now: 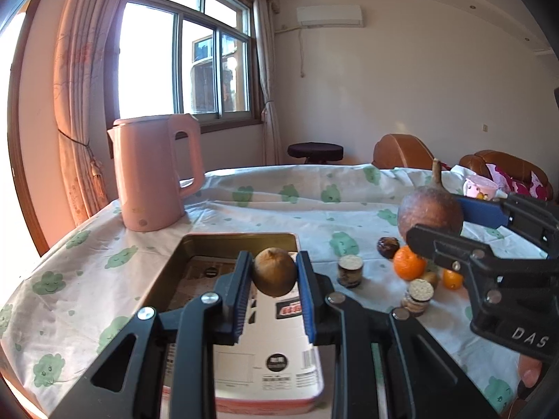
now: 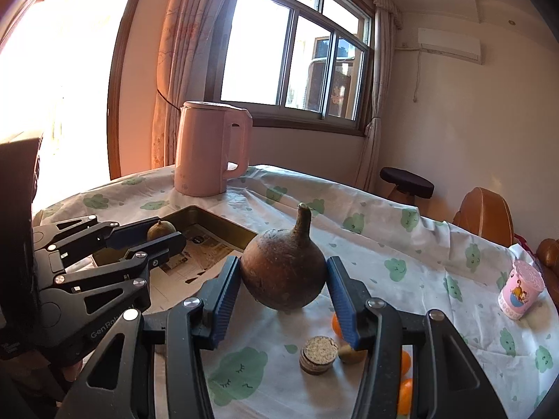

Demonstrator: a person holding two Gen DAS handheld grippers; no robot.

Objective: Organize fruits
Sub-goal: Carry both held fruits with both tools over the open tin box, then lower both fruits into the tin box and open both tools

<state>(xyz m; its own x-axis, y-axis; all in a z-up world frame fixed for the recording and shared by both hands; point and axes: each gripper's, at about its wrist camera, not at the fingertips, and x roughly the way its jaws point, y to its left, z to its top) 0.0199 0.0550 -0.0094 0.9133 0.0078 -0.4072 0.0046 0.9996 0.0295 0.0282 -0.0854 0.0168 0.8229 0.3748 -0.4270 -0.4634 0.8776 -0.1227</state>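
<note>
Left gripper [image 1: 274,272] is level, clamped on a small brown fruit [image 1: 274,276] above the open tin tray [image 1: 241,239]. Right gripper [image 2: 283,284], raised over the tablecloth [image 2: 384,244], pinches the long-necked gourd [image 2: 283,272].

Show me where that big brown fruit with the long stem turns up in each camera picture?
Left wrist view: big brown fruit at the right, held in the right gripper.
Right wrist view: centre, clamped between that camera's own blue pads.
Shared landmark: the pink kettle on the tablecloth behind.
</note>
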